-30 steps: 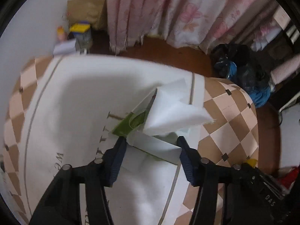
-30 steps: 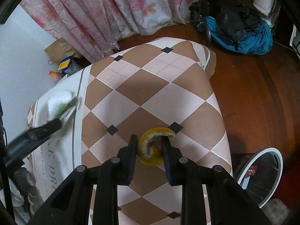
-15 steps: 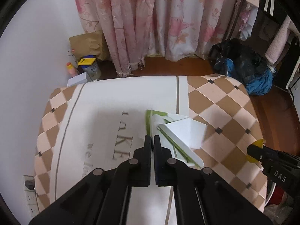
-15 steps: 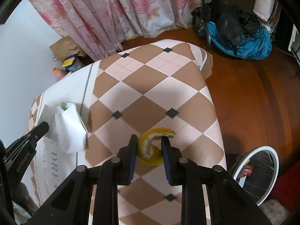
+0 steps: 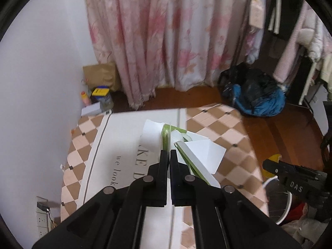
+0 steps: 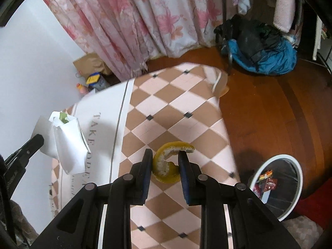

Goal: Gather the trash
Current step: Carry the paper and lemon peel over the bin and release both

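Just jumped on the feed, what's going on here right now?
Trash pickup off the table. The left gripper is shut on a flattened white-and-green carton, held above the tablecloth. The right gripper is shut on a curled yellow peel. A white-rimmed bin stands on the floor to the right.

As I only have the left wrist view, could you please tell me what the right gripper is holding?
Observer: The right gripper is shut on a yellow peel.
Operator: Can you see the bin?
Observer: Yes, a white-rimmed bin stands on the floor beyond the table's right edge, with wrappers inside.
Operator: Is my carton off the table?
Observer: It seems so. The carton hangs from the left gripper, with its shadow on the cloth beside it.
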The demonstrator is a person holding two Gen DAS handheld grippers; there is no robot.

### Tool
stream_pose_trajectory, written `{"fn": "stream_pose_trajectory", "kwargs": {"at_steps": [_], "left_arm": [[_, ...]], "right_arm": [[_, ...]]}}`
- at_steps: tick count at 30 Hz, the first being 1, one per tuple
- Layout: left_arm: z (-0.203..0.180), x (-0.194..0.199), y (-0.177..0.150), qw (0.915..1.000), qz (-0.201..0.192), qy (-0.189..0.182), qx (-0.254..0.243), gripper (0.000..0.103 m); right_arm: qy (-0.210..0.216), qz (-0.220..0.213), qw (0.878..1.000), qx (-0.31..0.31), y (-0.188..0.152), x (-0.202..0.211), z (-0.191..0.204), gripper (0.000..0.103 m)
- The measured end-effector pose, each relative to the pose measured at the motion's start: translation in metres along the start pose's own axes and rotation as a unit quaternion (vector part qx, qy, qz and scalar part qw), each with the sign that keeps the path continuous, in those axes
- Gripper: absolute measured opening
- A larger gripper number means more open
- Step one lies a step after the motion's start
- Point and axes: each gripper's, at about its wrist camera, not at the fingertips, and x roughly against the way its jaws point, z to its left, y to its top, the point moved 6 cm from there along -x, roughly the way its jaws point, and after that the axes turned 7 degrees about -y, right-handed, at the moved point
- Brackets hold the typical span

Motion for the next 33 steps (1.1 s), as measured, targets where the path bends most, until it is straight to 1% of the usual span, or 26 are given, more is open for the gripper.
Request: {"fn": "stream_pose_trajectory", "kwargs": {"at_steps": [3, 5, 9, 10, 13, 17, 18, 21, 24, 28, 32, 33], "left_arm": [[-0.034, 0.023, 0.004, 0.9995, -0.014, -0.017, -0.021, 0.000], [-0.059, 0.034, 0.006, 0.9988, -0.021, -0.030, -0.033, 0.000], [-0.117, 0.049, 0.004, 0.9957, -0.027, -0.069, -0.056, 0.000], [-0.138, 0.050, 0.002, 0.9942, -0.026, -0.083, -0.063, 0.000], [-0.185, 0.047, -0.006, 0.9900, -0.017, -0.115, -0.079, 0.000], [-0.252, 0.026, -0.024, 0.9825, 0.016, -0.157, -0.100, 0.000], [-0.265, 0.018, -0.030, 0.9808, 0.027, -0.164, -0.103, 0.000], [-0.305, -0.018, -0.052, 0.9737, 0.073, -0.183, -0.114, 0.000], [-0.332, -0.055, -0.080, 0.9664, 0.120, -0.192, -0.122, 0.000], [-0.354, -0.111, -0.117, 0.9559, 0.185, -0.192, -0.123, 0.000], [-0.368, -0.150, -0.140, 0.9448, 0.236, -0.195, -0.117, 0.001], [-0.370, -0.156, -0.147, 0.9426, 0.245, -0.196, -0.114, 0.003]], "right_arm": [[-0.002, -0.018, 1.000, -0.012, 0.002, 0.030, -0.020, 0.026], [-0.006, -0.030, 0.999, -0.024, 0.002, 0.051, -0.042, 0.026], [-0.022, -0.049, 0.997, -0.051, -0.005, 0.092, -0.100, 0.026], [-0.026, -0.051, 0.997, -0.057, -0.008, 0.099, -0.114, 0.026], [-0.044, -0.056, 0.994, -0.080, -0.022, 0.119, -0.165, 0.026], [-0.069, -0.047, 0.990, -0.111, -0.049, 0.126, -0.233, 0.026], [-0.076, -0.039, 0.989, -0.121, -0.060, 0.123, -0.254, 0.026], [-0.089, -0.017, 0.986, -0.142, -0.085, 0.109, -0.297, 0.026], [-0.100, 0.015, 0.981, -0.164, -0.113, 0.082, -0.339, 0.026], [-0.099, 0.054, 0.977, -0.179, -0.140, 0.042, -0.376, 0.026], [-0.096, 0.089, 0.974, -0.185, -0.160, -0.001, -0.398, 0.026], [-0.091, 0.099, 0.974, -0.185, -0.164, -0.013, -0.403, 0.026]]}}
